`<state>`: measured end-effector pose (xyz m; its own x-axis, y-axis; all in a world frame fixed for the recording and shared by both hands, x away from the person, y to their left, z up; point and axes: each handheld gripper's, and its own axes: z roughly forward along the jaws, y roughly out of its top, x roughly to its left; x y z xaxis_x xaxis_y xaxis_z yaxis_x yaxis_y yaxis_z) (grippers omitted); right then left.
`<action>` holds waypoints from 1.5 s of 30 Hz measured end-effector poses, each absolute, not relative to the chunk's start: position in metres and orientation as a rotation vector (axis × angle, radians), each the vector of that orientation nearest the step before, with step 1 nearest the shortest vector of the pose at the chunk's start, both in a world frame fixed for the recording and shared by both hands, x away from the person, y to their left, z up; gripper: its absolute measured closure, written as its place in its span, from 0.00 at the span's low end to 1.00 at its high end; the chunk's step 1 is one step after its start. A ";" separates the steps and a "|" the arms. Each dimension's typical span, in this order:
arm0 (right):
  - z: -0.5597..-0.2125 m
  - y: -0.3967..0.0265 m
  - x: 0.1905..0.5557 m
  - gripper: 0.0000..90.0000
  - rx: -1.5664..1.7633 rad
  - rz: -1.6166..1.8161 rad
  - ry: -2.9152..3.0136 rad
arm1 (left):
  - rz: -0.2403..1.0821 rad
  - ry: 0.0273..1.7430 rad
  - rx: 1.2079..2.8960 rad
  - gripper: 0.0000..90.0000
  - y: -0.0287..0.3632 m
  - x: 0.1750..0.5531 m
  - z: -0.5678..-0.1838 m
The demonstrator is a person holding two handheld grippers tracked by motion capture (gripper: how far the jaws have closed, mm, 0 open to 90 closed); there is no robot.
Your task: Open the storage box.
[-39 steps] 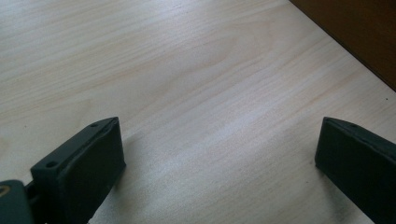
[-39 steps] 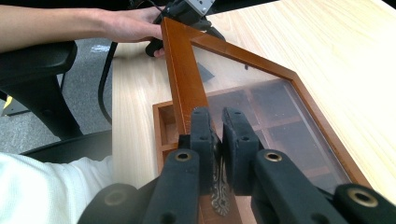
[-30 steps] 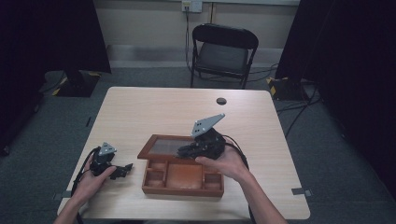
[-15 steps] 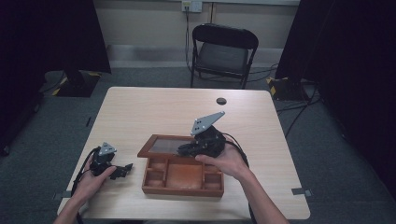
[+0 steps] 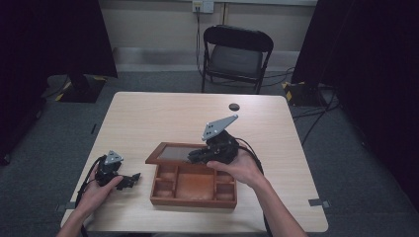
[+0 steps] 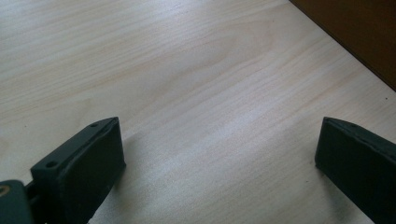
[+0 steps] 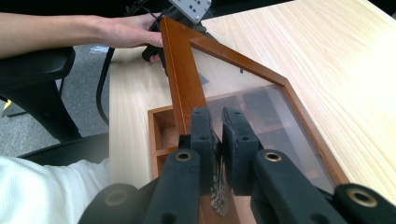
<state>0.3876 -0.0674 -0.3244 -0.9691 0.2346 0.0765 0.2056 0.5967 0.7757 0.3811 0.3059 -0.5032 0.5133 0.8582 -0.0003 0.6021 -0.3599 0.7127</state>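
A box (image 5: pixel 192 187) sits near the table's (image 5: pixel 163 118) front edge (chair (image 5: pixel 237 54) behind).

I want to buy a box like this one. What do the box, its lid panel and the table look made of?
The compartmented box looks like reddish-brown wood with a smooth, slightly glossy stain; faint grain shows on the lid frame. The lid panel seems to be clear glass or acrylic, since the compartments show through it. The table has a pale matte wood grain, possibly laminate.

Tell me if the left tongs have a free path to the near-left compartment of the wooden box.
Probably yes. The left tongs rest open on the table just left of the wooden box, with bare tabletop between. The lid is raised at the back, where the right tongs are.
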 end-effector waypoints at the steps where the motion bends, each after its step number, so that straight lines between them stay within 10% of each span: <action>1: -0.324 -0.067 0.388 0.93 0.383 1.347 2.777 | 0.497 1.187 2.092 0.01 0.306 0.381 -0.503; 45: -0.304 -0.067 0.414 0.94 0.406 1.343 2.806 | 0.497 1.187 2.092 0.01 0.306 0.381 -0.503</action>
<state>0.4139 -0.0673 -0.3036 -0.9665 0.2332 0.1069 0.2296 0.5999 0.7665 0.3809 0.3059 -0.5032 0.5129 0.8584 -0.0001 0.6020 -0.3595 0.7130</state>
